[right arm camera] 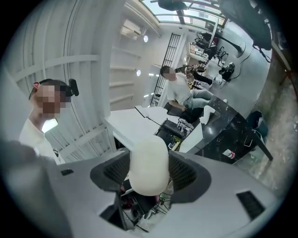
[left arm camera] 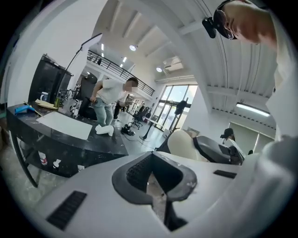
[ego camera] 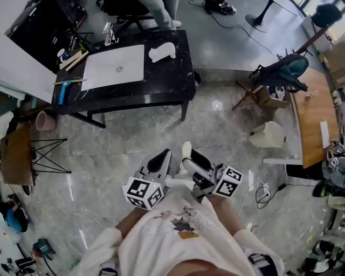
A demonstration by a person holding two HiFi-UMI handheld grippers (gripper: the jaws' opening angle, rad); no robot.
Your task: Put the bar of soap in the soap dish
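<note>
A cream oval bar of soap (right arm camera: 149,162) sits between the dark pads of my right gripper (right arm camera: 150,175), which is shut on it. In the head view the soap (ego camera: 186,148) sticks out past the right gripper (ego camera: 192,159), held close to the person's chest above the floor. My left gripper (ego camera: 159,161) hangs beside it with nothing in it. In the left gripper view its tips (left arm camera: 152,160) meet. Far ahead stands a black table (ego camera: 167,81) with a white basin (ego camera: 115,67) and a white lumpy object (ego camera: 161,52). I cannot make out which thing is the soap dish.
A person (ego camera: 161,13) stands behind the black table. A wooden table (ego camera: 312,118), a chair with a teal jacket (ego camera: 283,70) and a white bin (ego camera: 268,135) are at the right. A wire stool (ego camera: 48,156) is at the left. Cables (ego camera: 261,194) lie on the marble floor.
</note>
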